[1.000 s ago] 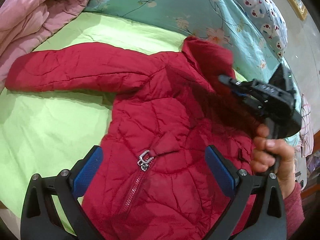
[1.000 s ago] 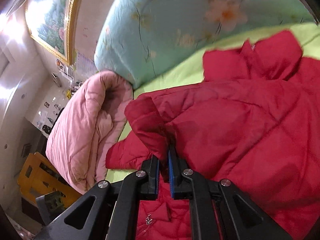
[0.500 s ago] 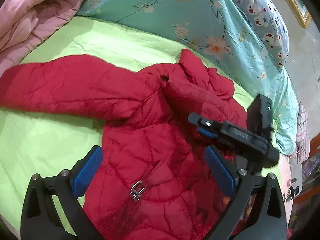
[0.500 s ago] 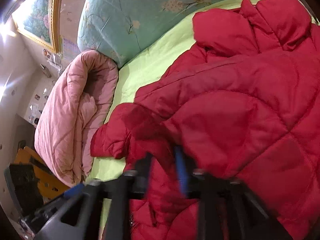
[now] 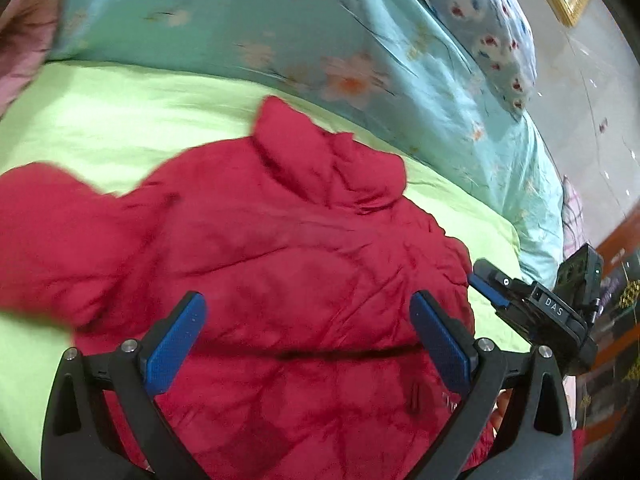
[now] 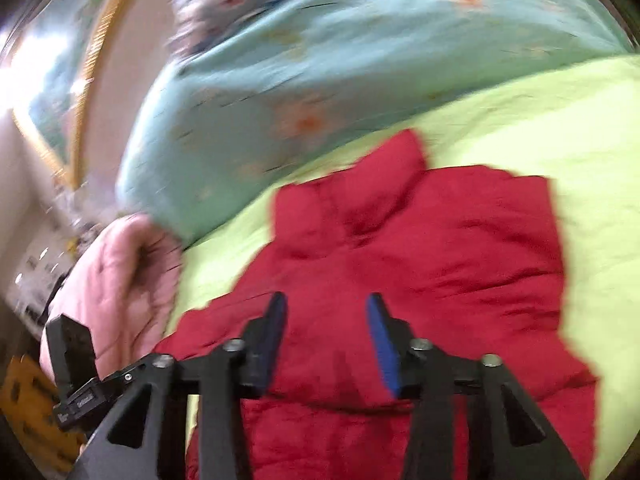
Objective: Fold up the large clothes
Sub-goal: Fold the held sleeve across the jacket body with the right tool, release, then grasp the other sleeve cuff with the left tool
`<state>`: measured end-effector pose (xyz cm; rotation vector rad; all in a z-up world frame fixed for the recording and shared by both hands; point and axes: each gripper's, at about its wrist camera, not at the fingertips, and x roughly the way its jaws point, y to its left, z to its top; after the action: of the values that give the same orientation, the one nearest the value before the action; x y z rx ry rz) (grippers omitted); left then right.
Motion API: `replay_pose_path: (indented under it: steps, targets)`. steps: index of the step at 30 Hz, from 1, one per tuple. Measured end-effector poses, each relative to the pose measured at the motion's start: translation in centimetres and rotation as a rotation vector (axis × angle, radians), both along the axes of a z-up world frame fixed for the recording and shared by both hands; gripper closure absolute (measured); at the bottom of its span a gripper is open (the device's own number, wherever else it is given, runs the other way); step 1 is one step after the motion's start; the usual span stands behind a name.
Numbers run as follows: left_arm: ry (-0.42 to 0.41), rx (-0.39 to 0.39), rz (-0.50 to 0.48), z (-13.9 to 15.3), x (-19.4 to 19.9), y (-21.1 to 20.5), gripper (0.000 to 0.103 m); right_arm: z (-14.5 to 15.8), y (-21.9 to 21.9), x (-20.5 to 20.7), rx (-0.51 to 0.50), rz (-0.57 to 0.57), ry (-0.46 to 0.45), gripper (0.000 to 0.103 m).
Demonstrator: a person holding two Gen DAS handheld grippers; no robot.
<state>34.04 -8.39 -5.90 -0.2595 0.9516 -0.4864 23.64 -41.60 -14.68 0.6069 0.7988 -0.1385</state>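
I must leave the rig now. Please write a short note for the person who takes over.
Left gripper: open, empty, above the red jacket.
Right gripper: jaws closing, nothing between them, above the jacket.
Jacket lies on the green sheet, collar toward the floral quilt.
Done: one sleeve folded across the body.
Left: the other sleeve, spread to the side, then the body fold.

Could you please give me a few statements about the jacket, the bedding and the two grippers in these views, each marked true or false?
1. The red jacket lies on a lime-green sheet. True.
2. The left gripper is clamped on the jacket. False: its jaws stand wide apart, nothing pinched.
3. A pink quilt lies at the sheet's edge. True.
4. The right gripper holds a sleeve. False: its jaws are closing with nothing between them.
5. The floral duvet is yellow. False: it is teal.
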Motion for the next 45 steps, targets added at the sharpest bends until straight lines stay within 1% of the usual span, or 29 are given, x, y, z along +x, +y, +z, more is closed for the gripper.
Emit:
replay_pose_path:
  steps: [2,3,5,6,7,8,10,12,14,15,17,19,20,21,22,23,25,27,28,29,30,32,34,38,40,41,43,44,45]
  targets:
    - [-0.013,0.014,-0.032,-1.0,1.5,-2.0,0.001,-0.4,-1.9,-0.7,-0.003,-0.049,0.032,0.068]
    - [-0.005,0.036,-0.046,-1.8,2.3,-2.9,0.001,-0.6,-2.7,-0.9,-0.007,-0.063,0.047,0.068]
    - [0.026,0.111,-0.024,-3.7,3.7,-3.6,0.001,-1.0,-3.4,-1.3,-0.011,-0.075,0.063,0.068]
    - [0.053,0.137,-0.013,-4.9,4.4,-3.5,0.001,-1.1,-3.3,-1.4,-0.013,-0.074,0.068,0.068]
    - [0.072,0.146,-0.011,-5.7,4.6,-3.2,0.001,-1.3,-3.2,-1.4,-0.022,-0.07,0.078,0.068]
    - [0.088,0.158,-0.009,-6.5,4.7,-2.8,0.002,-1.4,-3.1,-1.3,-0.037,-0.065,0.09,0.068]
    - [0.09,0.186,-0.013,-7.2,4.1,-2.6,0.002,-1.8,-2.7,-1.1,-0.066,-0.049,0.103,0.068]
    - [0.078,0.218,-0.022,-7.6,3.3,-2.5,0.002,-2.1,-2.1,-0.8,-0.104,-0.03,0.112,0.067]
    - [0.058,0.238,-0.034,-7.8,2.0,-2.2,0.002,-2.7,-1.7,-0.2,-0.121,0.002,0.133,0.066]
    - [0.047,0.244,-0.04,-7.9,1.5,-1.8,0.002,-3.1,-1.5,0.1,-0.141,0.008,0.158,0.067]
    - [0.046,0.237,-0.044,-8.2,1.0,-0.9,0.002,-4.6,-1.7,0.3,-0.23,-0.011,0.245,0.07]
    - [0.065,0.213,-0.039,-8.6,1.3,-0.3,0.002,-6.3,-2.3,0.1,-0.255,-0.022,0.296,0.071]
    - [0.077,0.202,-0.035,-8.7,1.6,-0.1,0.002,-7.0,-2.5,-0.2,-0.248,-0.017,0.295,0.071]
    - [0.083,0.203,-0.032,-8.9,2.0,-0.2,0.002,-7.1,-2.4,-0.3,-0.265,-0.013,0.299,0.071]
    - [0.086,0.214,-0.026,-9.0,2.2,-0.5,0.001,-6.7,-1.7,-0.2,-0.31,-0.01,0.303,0.071]
    - [0.087,0.231,-0.02,-9.0,2.3,-0.8,0.001,-6.1,-0.9,-0.2,-0.347,-0.004,0.295,0.067]
    - [0.077,0.254,-0.013,-9.2,2.2,-1.3,0.0,-4.5,1.1,-0.6,-0.366,0.042,0.224,0.066]
    - [0.066,0.268,-0.009,-9.3,2.1,-1.5,0.0,-4.2,2.3,-0.6,-0.398,0.074,0.22,0.067]
    - [0.065,0.266,-0.008,-9.4,2.1,-1.4,0.0,-4.7,2.8,-0.4,-0.421,0.091,0.244,0.068]
    - [0.063,0.259,-0.009,-9.4,2.1,-1.3,0.0,-5.5,2.9,-0.2,-0.441,0.097,0.287,0.068]
    - [0.062,0.252,-0.01,-9.4,2.2,-1.3,0.0,-6.3,2.8,0.0,-0.442,0.1,0.31,0.068]
    - [0.055,0.249,-0.009,-9.5,2.3,-1.1,0.0,-7.9,1.8,0.1,-0.407,0.104,0.341,0.068]
    - [0.05,0.263,-0.004,-9.8,2.4,-1.2,0.0,-8.2,1.6,0.3,-0.401,0.099,0.344,0.068]
    - [0.046,0.276,0.001,-9.6,2.6,-1.4,0.0,-8.4,2.3,0.8,-0.471,0.11,0.382,0.067]
    - [0.04,0.24,-0.016,-9.1,2.0,-0.7,0.0,-7.7,2.2,0.4,-0.446,0.087,0.366,0.067]
    - [0.039,0.214,-0.021,-8.8,1.7,-0.2,0.0,-6.7,2.4,-0.1,-0.411,0.077,0.324,0.065]
    - [0.041,0.164,-0.014,-8.5,1.3,0.8,0.0,-4.9,3.4,-0.6,-0.36,0.086,0.234,0.065]
    - [0.054,0.152,-0.006,-8.7,1.4,1.1,0.0,-3.9,4.5,-0.8,-0.351,0.115,0.187,0.065]
    - [0.061,0.152,-0.004,-8.8,1.5,1.1,0.0,-3.7,5.3,-0.7,-0.36,0.14,0.179,0.065]
